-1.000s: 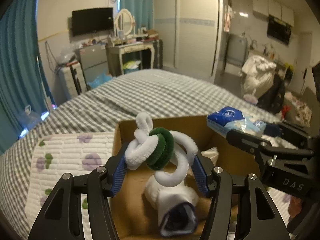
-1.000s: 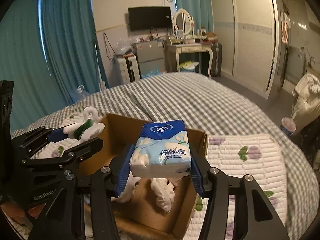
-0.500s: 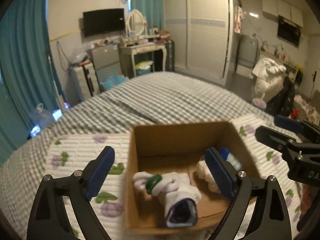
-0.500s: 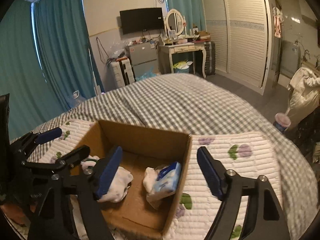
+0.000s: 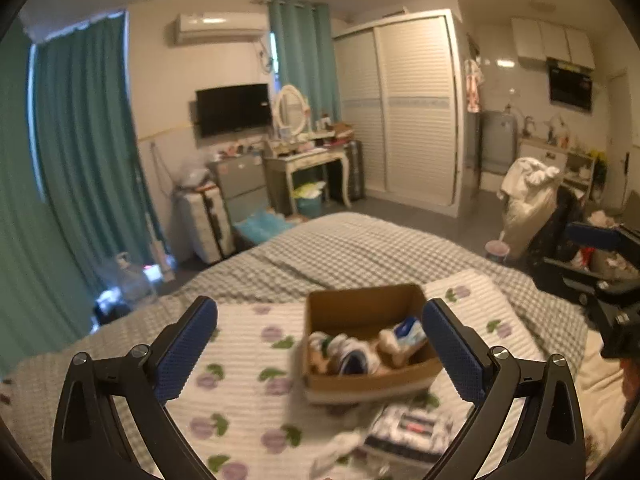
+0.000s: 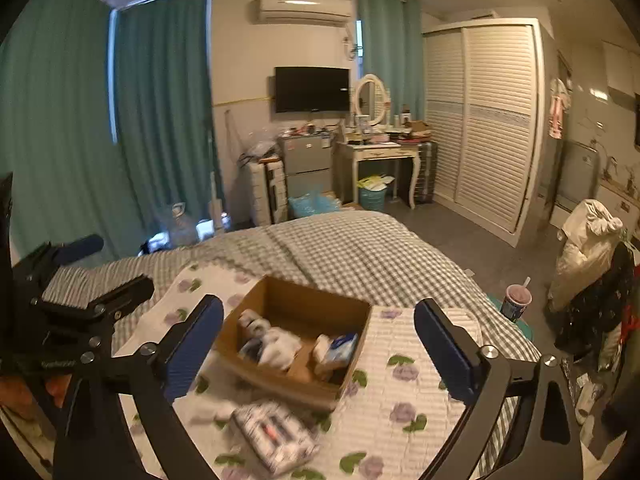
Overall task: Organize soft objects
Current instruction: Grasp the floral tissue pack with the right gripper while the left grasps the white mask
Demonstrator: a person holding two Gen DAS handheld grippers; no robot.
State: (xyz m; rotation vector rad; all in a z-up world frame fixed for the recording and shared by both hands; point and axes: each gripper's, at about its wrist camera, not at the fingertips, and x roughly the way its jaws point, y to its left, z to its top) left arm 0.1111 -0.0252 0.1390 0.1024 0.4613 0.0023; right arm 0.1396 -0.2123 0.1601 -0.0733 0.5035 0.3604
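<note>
A brown cardboard box (image 5: 368,380) (image 6: 352,316) sits on a white quilt with purple flowers (image 5: 240,396) (image 6: 400,392) on the bed. Inside lie a white and green fuzzy toy (image 5: 324,344), a rolled white cloth (image 5: 352,358) (image 6: 276,346) and a blue tissue pack (image 5: 408,332) (image 6: 340,346). A patterned white pack (image 5: 408,432) (image 6: 276,432) lies on the quilt in front of the box. My left gripper (image 5: 318,356) is open and empty, raised back from the box. My right gripper (image 6: 318,350) is open and empty too.
The grey checked bedspread (image 5: 340,252) reaches the bed's far edge. Beyond stand a dressing table (image 5: 312,164), a small fridge (image 6: 306,168), teal curtains (image 5: 80,168) and a white wardrobe (image 6: 480,120). A drink cup (image 6: 518,302) and a chair piled with clothes (image 6: 588,264) stand right of the bed.
Both grippers opened, dropping the fuzzy toy and the tissue pack into the box, then pulled back and up. The box now looks smaller and farther away.
</note>
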